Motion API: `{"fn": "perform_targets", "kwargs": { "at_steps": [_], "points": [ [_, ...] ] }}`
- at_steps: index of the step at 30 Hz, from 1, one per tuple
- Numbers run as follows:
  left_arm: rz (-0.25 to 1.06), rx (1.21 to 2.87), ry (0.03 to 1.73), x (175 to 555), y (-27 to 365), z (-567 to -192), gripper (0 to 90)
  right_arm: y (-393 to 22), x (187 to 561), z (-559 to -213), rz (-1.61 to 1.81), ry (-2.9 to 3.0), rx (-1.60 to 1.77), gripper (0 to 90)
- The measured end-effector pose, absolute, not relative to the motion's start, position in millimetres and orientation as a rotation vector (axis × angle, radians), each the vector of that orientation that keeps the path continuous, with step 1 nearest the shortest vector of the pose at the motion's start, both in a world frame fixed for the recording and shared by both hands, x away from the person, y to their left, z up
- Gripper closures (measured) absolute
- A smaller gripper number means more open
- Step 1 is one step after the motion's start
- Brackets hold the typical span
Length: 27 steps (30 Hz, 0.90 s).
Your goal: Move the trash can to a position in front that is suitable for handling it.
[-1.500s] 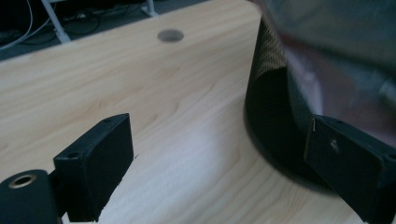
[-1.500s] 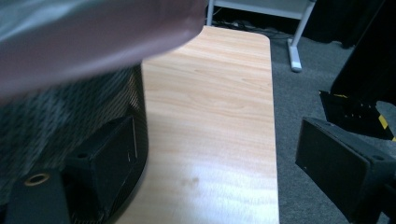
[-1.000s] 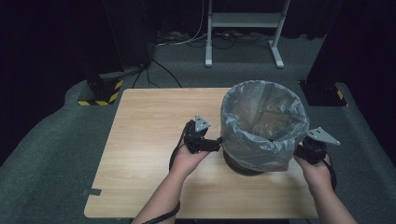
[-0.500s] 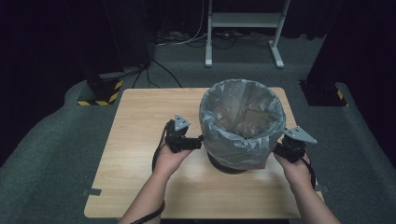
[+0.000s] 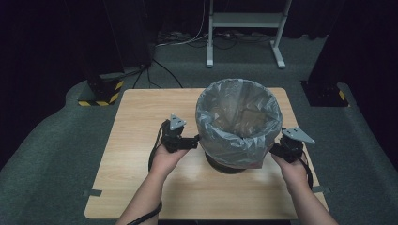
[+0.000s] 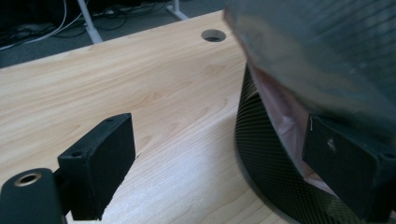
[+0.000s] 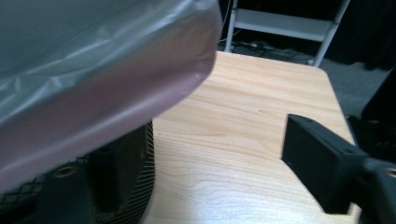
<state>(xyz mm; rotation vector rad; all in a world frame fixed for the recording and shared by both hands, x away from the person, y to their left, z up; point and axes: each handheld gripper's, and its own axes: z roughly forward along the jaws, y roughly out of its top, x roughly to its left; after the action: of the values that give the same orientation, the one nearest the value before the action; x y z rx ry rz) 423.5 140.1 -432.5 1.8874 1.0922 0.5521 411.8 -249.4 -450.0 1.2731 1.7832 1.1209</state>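
A black mesh bin (image 5: 225,165) lined with a grey plastic bag (image 5: 238,123) stands on the wooden table (image 5: 141,122), right of its centre. The left gripper (image 5: 196,140) sits at the bin's nine o'clock, jaws apart, one jaw against the bag's hanging edge. The right gripper (image 5: 276,149) sits at four o'clock; its jaws have just been opening and stand wide beside the mesh wall, clamping nothing.
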Motion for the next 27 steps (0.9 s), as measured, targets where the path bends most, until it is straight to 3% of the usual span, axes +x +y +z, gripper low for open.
{"fn": "perform_targets", "kwargs": {
  "at_steps": [6, 16, 27],
  "points": [
    [0.543, 1.894, 1.134, 412.5, 159.0, -446.5, 9.6, -259.1, 402.0, -456.6, 1.118, 1.797, 1.314, 20.2],
    [0.510, 2.055, 1.209, 382.8, 188.8, -488.6, 9.6, -263.1, 374.8, -490.0, 1.046, 1.929, 1.340, 20.0],
    [0.492, 2.061, 1.291, 370.0, 210.4, -523.8, 8.4, -268.5, 374.4, -517.1, 0.937, 2.030, 1.335, 19.4]
  ]
}}
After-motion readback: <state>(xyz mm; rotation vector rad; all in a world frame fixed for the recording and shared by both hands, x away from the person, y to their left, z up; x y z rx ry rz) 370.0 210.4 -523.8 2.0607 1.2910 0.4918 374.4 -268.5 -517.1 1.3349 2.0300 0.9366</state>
